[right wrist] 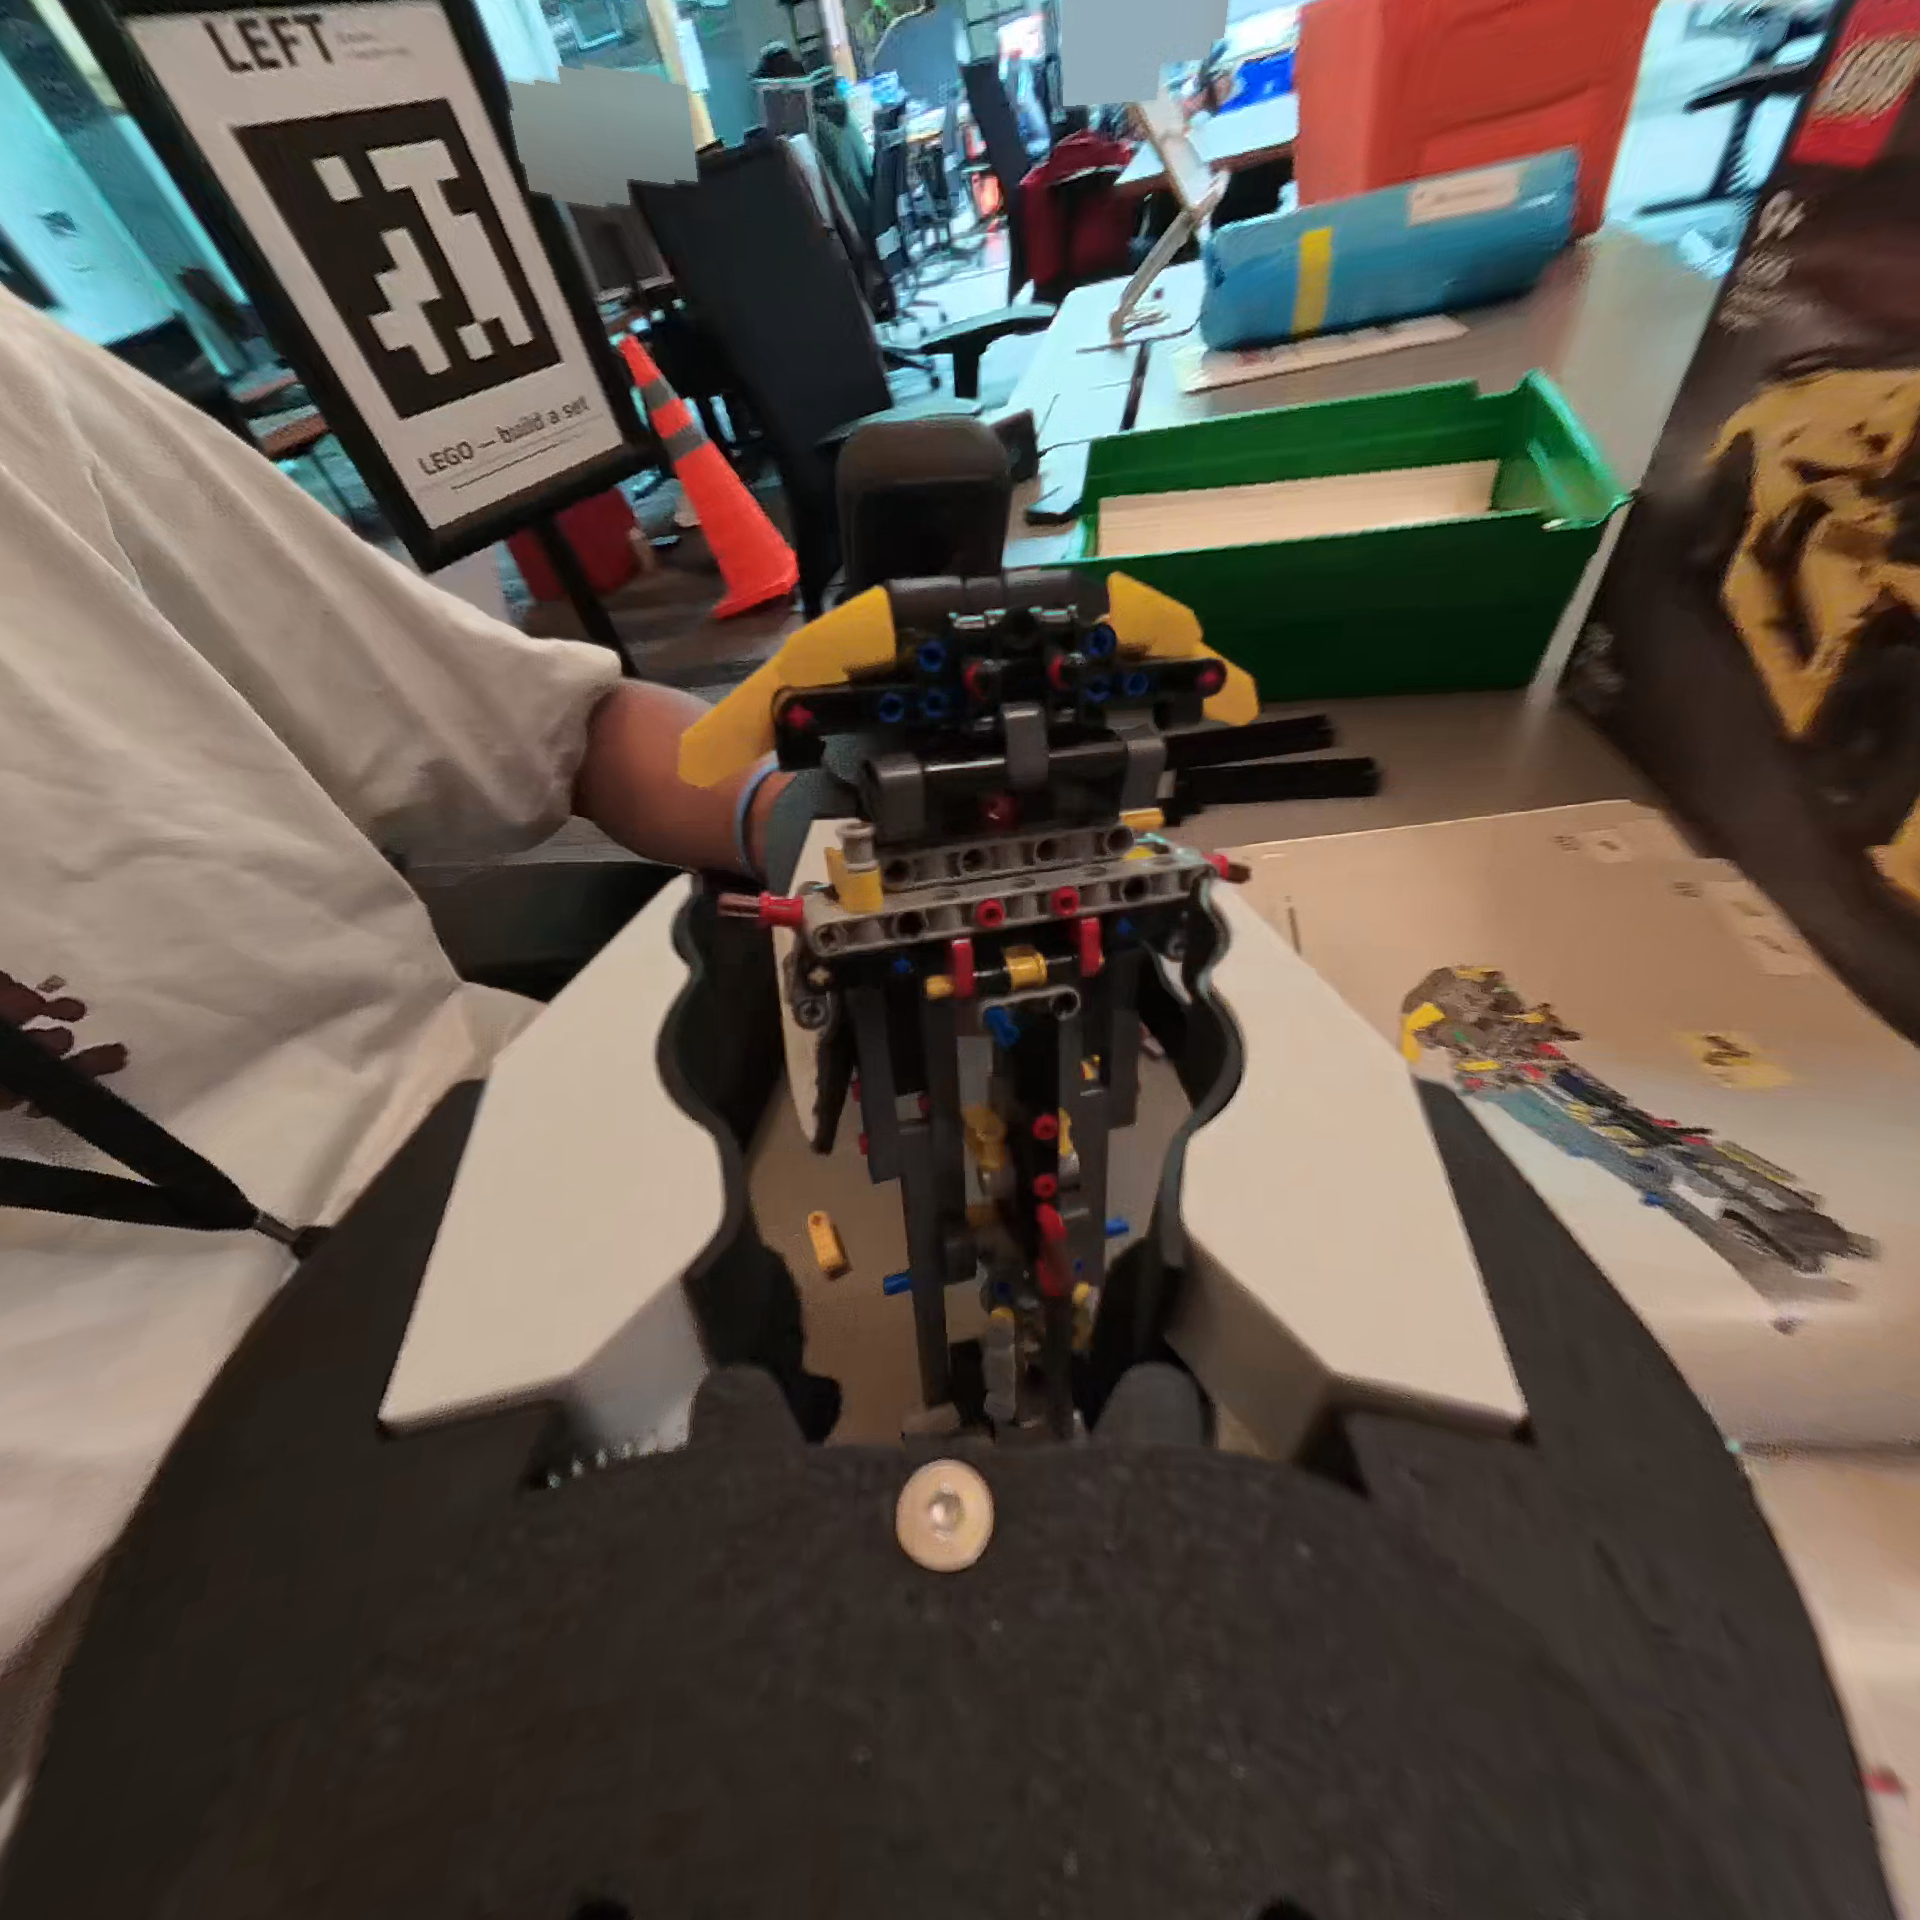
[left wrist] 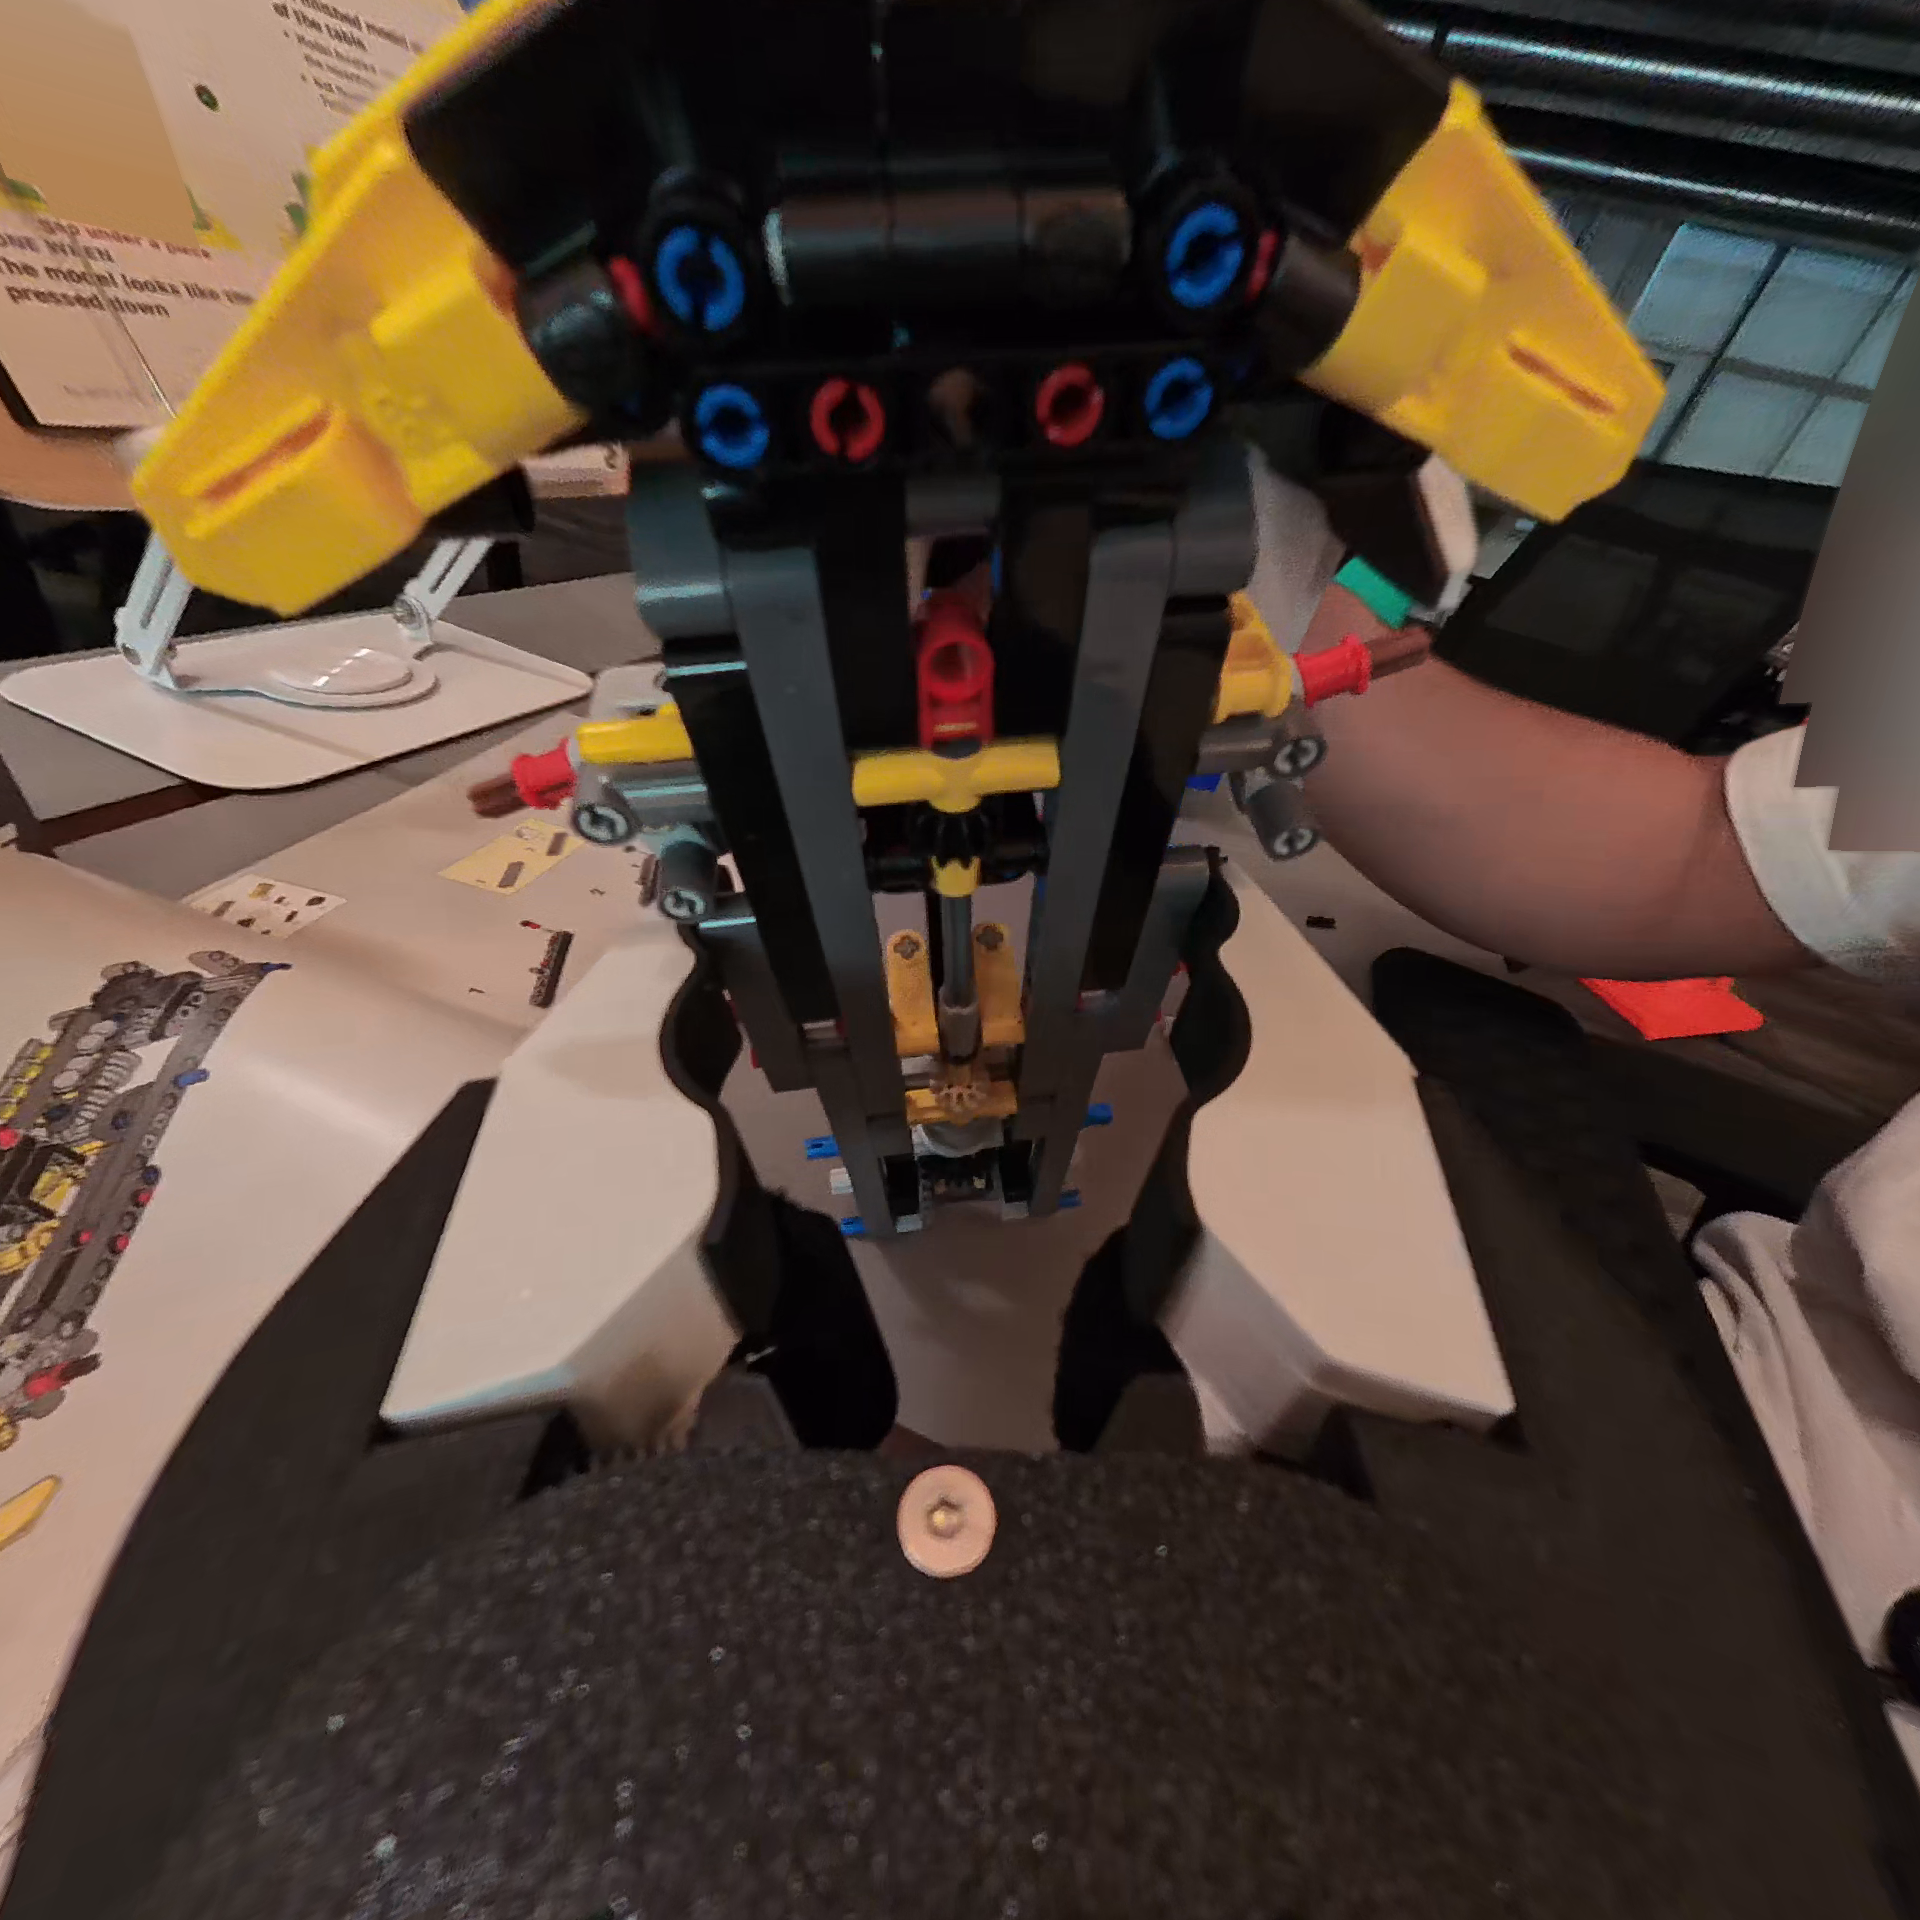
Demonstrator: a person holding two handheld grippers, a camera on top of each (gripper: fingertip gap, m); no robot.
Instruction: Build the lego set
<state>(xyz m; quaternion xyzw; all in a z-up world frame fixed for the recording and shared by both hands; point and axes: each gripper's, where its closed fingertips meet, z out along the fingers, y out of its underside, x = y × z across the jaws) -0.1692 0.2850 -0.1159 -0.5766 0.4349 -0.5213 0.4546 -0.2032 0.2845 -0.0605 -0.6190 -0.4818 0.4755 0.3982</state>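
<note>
Model: long dark-grey lego frame with yellow side panels (left wrist: 940, 727), lying lengthwise between both claws, above the pale desk (right wrist: 1621, 312); yellow-panelled end pointing away from the left wrist camera.
Left claw (left wrist: 951, 1049): closing on the frame's narrow end, pads touching its sides.
Right claw (right wrist: 951, 1081): gripping the frame's other stretch.
Forearm (left wrist: 1507, 821): reaching in from the right.
Booklet (right wrist: 1621, 1101): open instruction pages lying beside.

Both hand-held grippers, left (left wrist: 951, 1049) and right (right wrist: 951, 1049), face each other, jaws closed partway, each clamping something between its fingers.
</note>
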